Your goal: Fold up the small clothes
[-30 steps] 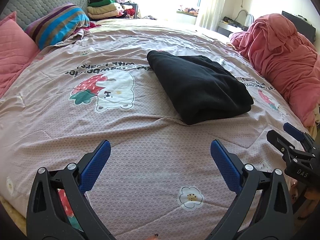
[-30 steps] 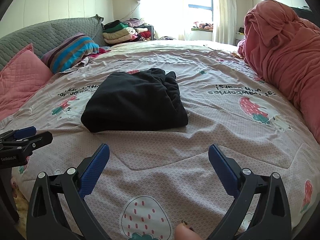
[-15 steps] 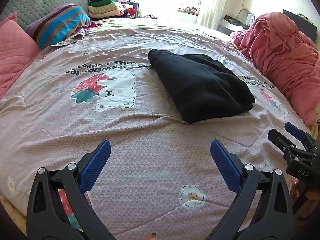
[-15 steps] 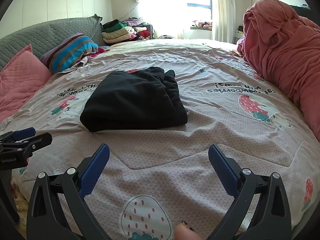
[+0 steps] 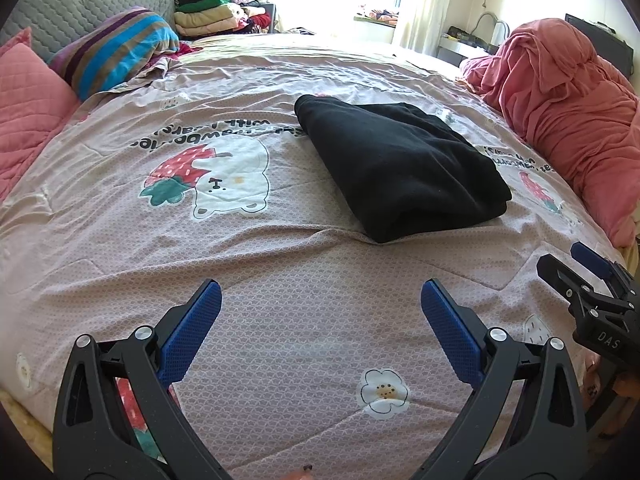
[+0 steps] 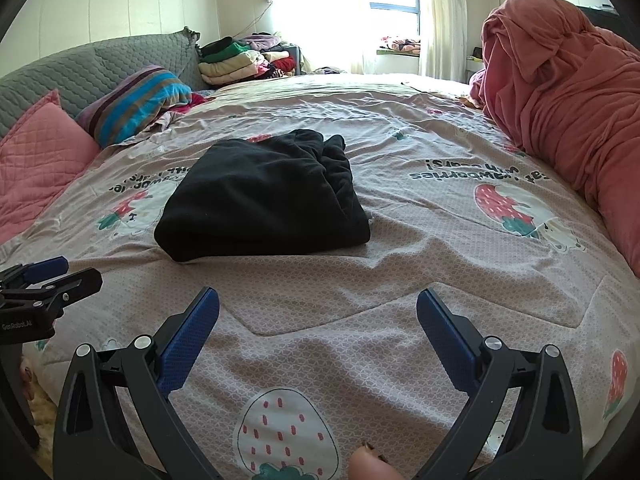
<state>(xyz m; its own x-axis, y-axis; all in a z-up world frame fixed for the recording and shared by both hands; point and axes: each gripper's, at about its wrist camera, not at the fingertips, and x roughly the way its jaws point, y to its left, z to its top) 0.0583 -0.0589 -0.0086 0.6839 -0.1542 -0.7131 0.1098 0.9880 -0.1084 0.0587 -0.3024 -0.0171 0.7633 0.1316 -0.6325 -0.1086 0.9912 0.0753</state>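
A black garment [image 5: 400,168], folded into a thick rectangle, lies on the pink strawberry-print bedspread [image 5: 240,280]. It also shows in the right wrist view [image 6: 264,196], ahead and left of centre. My left gripper [image 5: 320,300] is open and empty, hovering over the bedspread short of the garment's near edge. My right gripper [image 6: 318,306] is open and empty, also short of the garment. Each gripper shows at the edge of the other's view: the right one [image 5: 580,268], the left one [image 6: 52,276].
A heaped pink-red blanket [image 5: 568,104] lies along the bed's right side. A striped pillow [image 5: 116,48] and a pink cushion [image 5: 28,100] lie at the left by the grey headboard [image 6: 80,72]. Stacked clothes [image 6: 240,60] sit at the far end.
Both grippers have stayed open and nearly still; the views have shifted only slightly. The garment has not moved.
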